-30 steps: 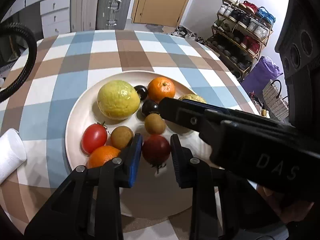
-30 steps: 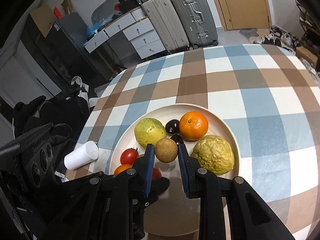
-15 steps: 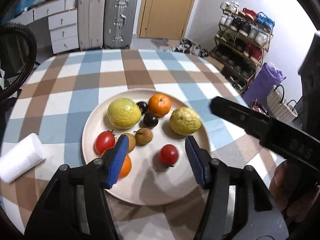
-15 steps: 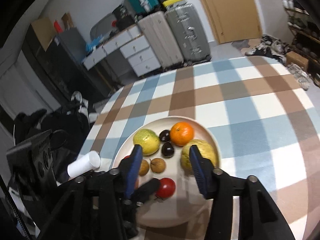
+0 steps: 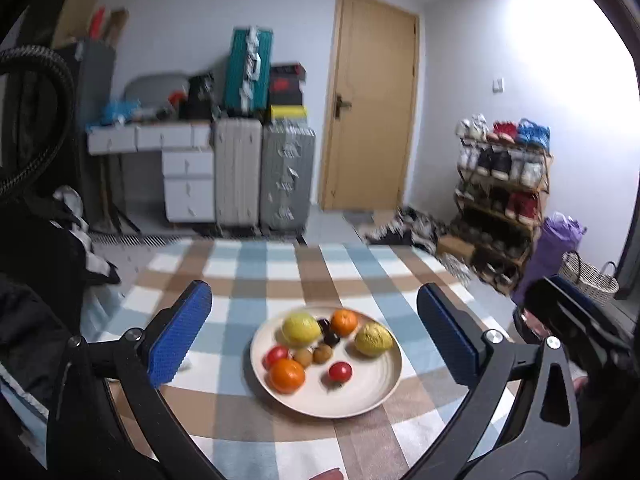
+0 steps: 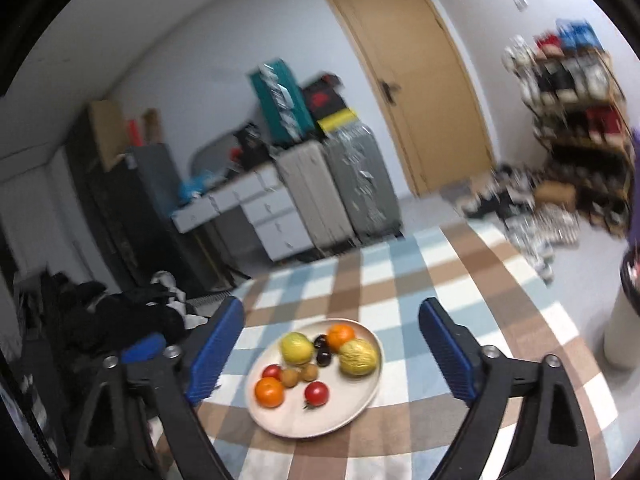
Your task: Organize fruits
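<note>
Fruits heaped on the cream plate, mid-table: two oranges, one at the near left; two red tomatoes, one alone in front; two yellow-green fruits, small brown and dark ones between; the checked table under it all; left claw and right claw both opening wide, nothing between the pads.

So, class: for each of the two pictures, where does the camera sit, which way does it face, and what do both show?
Left wrist view: sits on the left tongs, looking forward and slightly down at the plate; its blue fingers, opening, frame the fruit; right tongs at right edge.
Right wrist view: sits on the right tongs, facing likewise; fingers opening, nothing between them.
Shared: plate, checked tablecloth, door, suitcases.
</note>
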Available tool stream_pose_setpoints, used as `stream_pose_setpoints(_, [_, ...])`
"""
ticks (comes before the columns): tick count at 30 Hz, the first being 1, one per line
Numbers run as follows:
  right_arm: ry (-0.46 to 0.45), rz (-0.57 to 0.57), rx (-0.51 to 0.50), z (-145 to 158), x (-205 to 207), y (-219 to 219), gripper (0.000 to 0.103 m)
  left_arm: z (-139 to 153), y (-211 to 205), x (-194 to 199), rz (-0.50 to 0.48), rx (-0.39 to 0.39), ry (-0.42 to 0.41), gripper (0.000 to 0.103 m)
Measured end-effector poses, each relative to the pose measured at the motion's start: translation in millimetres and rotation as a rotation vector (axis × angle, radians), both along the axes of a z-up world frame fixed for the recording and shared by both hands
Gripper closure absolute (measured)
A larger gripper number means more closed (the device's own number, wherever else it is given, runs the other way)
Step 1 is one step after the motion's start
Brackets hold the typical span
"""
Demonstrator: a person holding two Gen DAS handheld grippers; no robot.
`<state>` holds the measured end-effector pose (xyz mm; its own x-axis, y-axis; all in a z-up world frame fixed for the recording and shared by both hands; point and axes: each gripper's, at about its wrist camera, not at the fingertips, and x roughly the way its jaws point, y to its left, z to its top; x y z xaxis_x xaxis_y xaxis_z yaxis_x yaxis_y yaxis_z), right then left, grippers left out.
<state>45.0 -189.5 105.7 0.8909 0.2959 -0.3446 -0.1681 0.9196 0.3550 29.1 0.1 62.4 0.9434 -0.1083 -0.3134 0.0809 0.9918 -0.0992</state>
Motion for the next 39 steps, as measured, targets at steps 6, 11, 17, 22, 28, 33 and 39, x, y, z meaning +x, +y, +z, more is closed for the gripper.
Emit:
stream_pose_setpoints(6, [-0.226, -0.010, -0.147, 17.0, -55.2, 16.4, 0.000, -0.2, 16.0, -38.0, 0.047, -0.015, -0.070, 0.000])
stream_pose_setpoints(11, [-0.283, -0.033, -0.177, 15.2, -76.7, 17.7, 0.000, -9.3, 25.5, -46.5, 0.109, -0.002, -0.090, 0.000])
stream_pose_setpoints(17, [-0.304, -0.092, -0.296, 0.7, -75.9, 23.0, 0.000, -20.1, 31.3, -50.5, 0.138, -0.026, -0.112, 0.000])
stream_pose_setpoints(22, [-0.403, -0.160, -0.325, -4.3, -85.6, 25.9, 0.000, -33.6, 23.5, -46.2, 0.149, 0.033, -0.158, 0.000])
stream_pose_setpoints(28, [-0.306, -0.153, -0.339, -23.1, -63.3, 23.5, 0.000, -51.1, 22.4, -30.9, 0.135, 0.022, -0.142, 0.000])
stream_pose_setpoints(33, [-0.206, -0.147, -0.344, -46.6, -41.2, 16.8, 0.000, -65.8, 14.0, -20.9, 0.121, 0.071, -0.116, 0.000])
stream_pose_setpoints(39, [-0.143, -0.144, -0.331, -68.5, -20.9, 6.9, 0.000, -85.1, 10.5, -6.5, 0.133, 0.095, -0.095, 0.000])
